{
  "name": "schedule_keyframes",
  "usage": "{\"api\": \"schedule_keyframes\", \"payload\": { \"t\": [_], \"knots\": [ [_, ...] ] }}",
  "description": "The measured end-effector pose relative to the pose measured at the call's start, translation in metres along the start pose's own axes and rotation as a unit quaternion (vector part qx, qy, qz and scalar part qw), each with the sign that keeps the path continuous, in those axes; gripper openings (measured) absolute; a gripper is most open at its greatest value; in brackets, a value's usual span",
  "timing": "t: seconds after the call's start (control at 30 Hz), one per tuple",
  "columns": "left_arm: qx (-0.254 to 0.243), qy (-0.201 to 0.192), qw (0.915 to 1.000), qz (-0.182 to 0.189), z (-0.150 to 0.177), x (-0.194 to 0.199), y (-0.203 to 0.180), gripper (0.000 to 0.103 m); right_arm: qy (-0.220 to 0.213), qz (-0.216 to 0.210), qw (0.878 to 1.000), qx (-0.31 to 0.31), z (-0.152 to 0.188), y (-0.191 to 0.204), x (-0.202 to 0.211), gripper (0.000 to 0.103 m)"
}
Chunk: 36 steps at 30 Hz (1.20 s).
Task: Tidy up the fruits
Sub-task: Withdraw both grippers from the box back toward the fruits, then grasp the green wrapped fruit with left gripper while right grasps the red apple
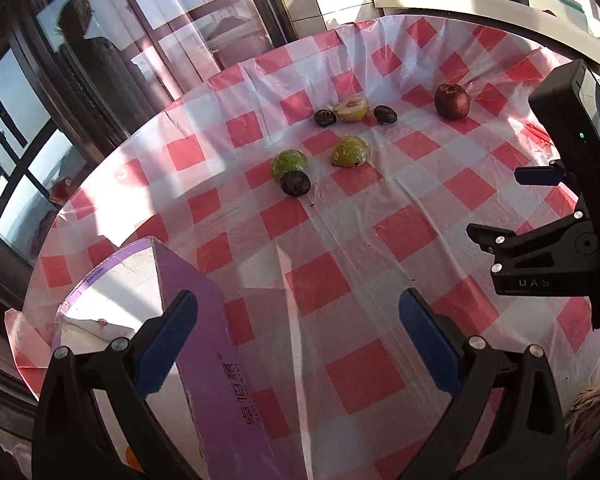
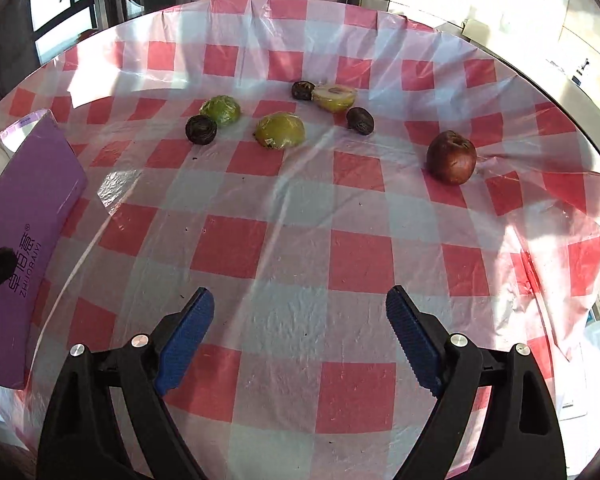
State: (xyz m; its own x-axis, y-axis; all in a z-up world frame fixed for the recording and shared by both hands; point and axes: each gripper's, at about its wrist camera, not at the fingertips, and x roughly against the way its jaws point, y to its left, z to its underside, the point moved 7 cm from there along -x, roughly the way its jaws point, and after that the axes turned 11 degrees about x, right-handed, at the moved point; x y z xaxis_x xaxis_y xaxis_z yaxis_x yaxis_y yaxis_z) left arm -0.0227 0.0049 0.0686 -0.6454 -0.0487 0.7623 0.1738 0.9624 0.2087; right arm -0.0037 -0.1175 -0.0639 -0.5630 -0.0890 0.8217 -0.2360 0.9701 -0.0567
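Note:
Several fruits lie on the red-and-white checked tablecloth (image 2: 292,240). A dark red apple (image 2: 451,157) (image 1: 451,101) sits at the right. A green wrapped fruit (image 2: 280,130) (image 1: 350,151), a second green fruit (image 2: 221,110) (image 1: 288,163) and a cut half fruit (image 2: 334,97) (image 1: 352,108) lie further back. Three small dark fruits (image 2: 201,129) (image 2: 360,120) (image 2: 302,90) lie among them. My left gripper (image 1: 300,340) is open and empty beside a purple box (image 1: 220,360). My right gripper (image 2: 298,336) is open and empty above the cloth, well short of the fruits; it also shows in the left wrist view (image 1: 512,208).
The purple box (image 2: 24,216) stands at the table's left side, open at the top. The round table's edge (image 2: 572,92) curves behind the fruits. Windows (image 1: 28,132) and a counter (image 1: 440,0) lie beyond the table.

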Motion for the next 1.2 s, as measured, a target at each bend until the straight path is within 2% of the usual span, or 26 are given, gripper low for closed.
{"api": "schedule_keyframes", "payload": {
  "t": [0.13, 0.33, 0.5, 0.7, 0.83, 0.97, 1.03, 1.07, 1.1, 1.17, 1.2],
  "knots": [
    [0.004, 0.056, 0.998, 0.03, 0.015, -0.024, -0.032, 0.101, 0.018, 0.004, 0.999, -0.029, 0.011, -0.035, -0.018, 0.084],
    [0.04, 0.117, 0.9922, 0.017, 0.036, -0.048, -0.044, 0.101, 0.021, 0.013, 0.998, -0.053, 0.003, -0.074, -0.048, 0.084],
    [0.076, 0.145, 0.9864, 0.0, 0.045, -0.057, -0.039, 0.101, 0.022, 0.028, 0.996, -0.083, -0.02, -0.114, -0.079, 0.084],
    [0.125, 0.18, 0.9756, -0.012, 0.052, -0.071, -0.035, 0.1, 0.017, 0.045, 0.995, -0.092, -0.057, -0.153, -0.118, 0.084],
    [0.133, 0.187, 0.9732, -0.006, 0.047, -0.081, -0.045, 0.096, 0.005, 0.046, 0.994, -0.1, -0.081, -0.171, -0.136, 0.084],
    [0.136, 0.19, 0.9723, 0.001, 0.033, -0.097, -0.057, 0.092, -0.009, 0.029, 0.993, -0.112, -0.092, -0.181, -0.147, 0.084],
    [0.139, 0.19, 0.9718, 0.01, 0.021, -0.11, -0.063, 0.084, -0.019, 0.025, 0.994, -0.109, -0.094, -0.185, -0.147, 0.08],
    [0.143, 0.192, 0.9708, 0.016, 0.015, -0.116, -0.066, 0.077, -0.025, 0.025, 0.994, -0.108, -0.095, -0.188, -0.147, 0.07],
    [0.148, 0.194, 0.9695, 0.023, 0.007, -0.125, -0.07, 0.073, -0.031, 0.025, 0.994, -0.105, -0.094, -0.189, -0.146, 0.065],
    [0.16, 0.192, 0.9675, 0.037, -0.01, -0.141, -0.076, 0.059, -0.036, 0.024, 0.994, -0.099, -0.093, -0.191, -0.145, 0.062],
    [0.162, 0.19, 0.9676, 0.038, -0.019, -0.149, -0.078, 0.055, -0.038, 0.023, 0.994, -0.098, -0.092, -0.192, -0.145, 0.062]
  ]
}}
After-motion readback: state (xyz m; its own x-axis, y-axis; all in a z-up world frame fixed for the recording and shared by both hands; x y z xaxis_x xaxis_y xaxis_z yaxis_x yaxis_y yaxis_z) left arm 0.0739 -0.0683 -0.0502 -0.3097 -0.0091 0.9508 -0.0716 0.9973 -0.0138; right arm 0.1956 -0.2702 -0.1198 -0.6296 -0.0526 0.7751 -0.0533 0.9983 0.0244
